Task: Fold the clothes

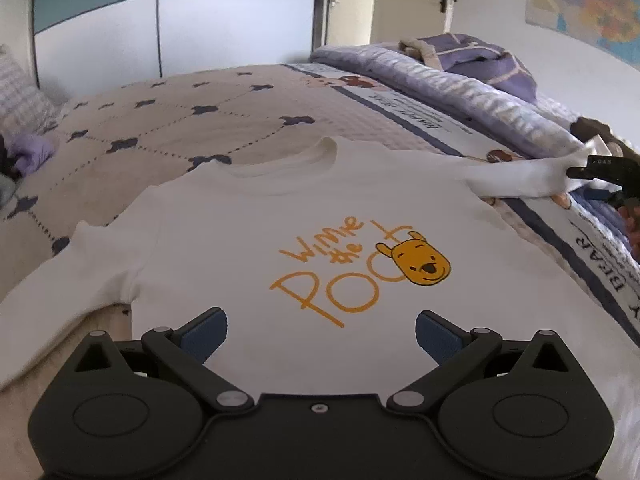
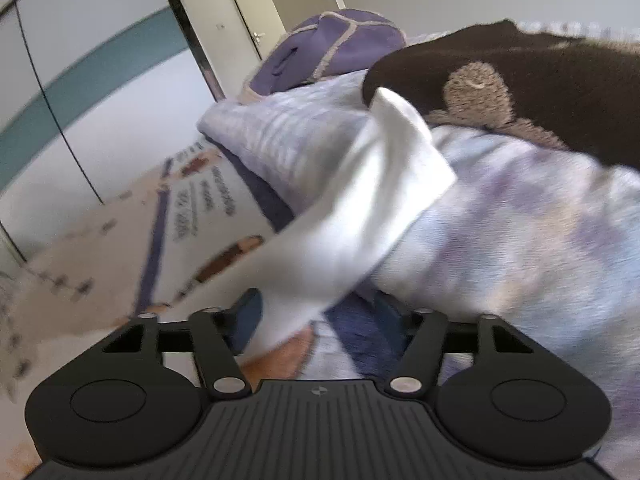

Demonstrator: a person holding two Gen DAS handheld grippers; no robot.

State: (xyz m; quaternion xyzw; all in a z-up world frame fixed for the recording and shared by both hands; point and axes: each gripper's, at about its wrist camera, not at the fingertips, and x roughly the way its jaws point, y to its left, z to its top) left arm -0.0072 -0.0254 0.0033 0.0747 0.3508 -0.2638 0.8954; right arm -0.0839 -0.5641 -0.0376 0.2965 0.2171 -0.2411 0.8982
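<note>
A white sweatshirt point(image 1: 240, 240) with an orange bear print point(image 1: 360, 268) lies face up on the bed, neck away from me. My left gripper point(image 1: 322, 334) hovers over its lower hem, open, with nothing between the blue pads. The shirt's right sleeve point(image 1: 520, 176) stretches out to my right gripper point(image 1: 588, 182) at the frame's edge. In the right wrist view the sleeve point(image 2: 360, 200) runs up from between that gripper's fingers point(image 2: 318, 314). The pads stand partly apart with bedding showing between them, and the view is blurred.
The bed has a beige quilted cover point(image 1: 180, 120) with dark clover marks. A rumpled lavender quilt point(image 1: 460, 80) and a purple garment point(image 1: 480, 54) pile along the right side. A dark brown garment point(image 2: 540, 80) lies on the quilt. Wardrobe doors point(image 1: 160, 20) stand behind.
</note>
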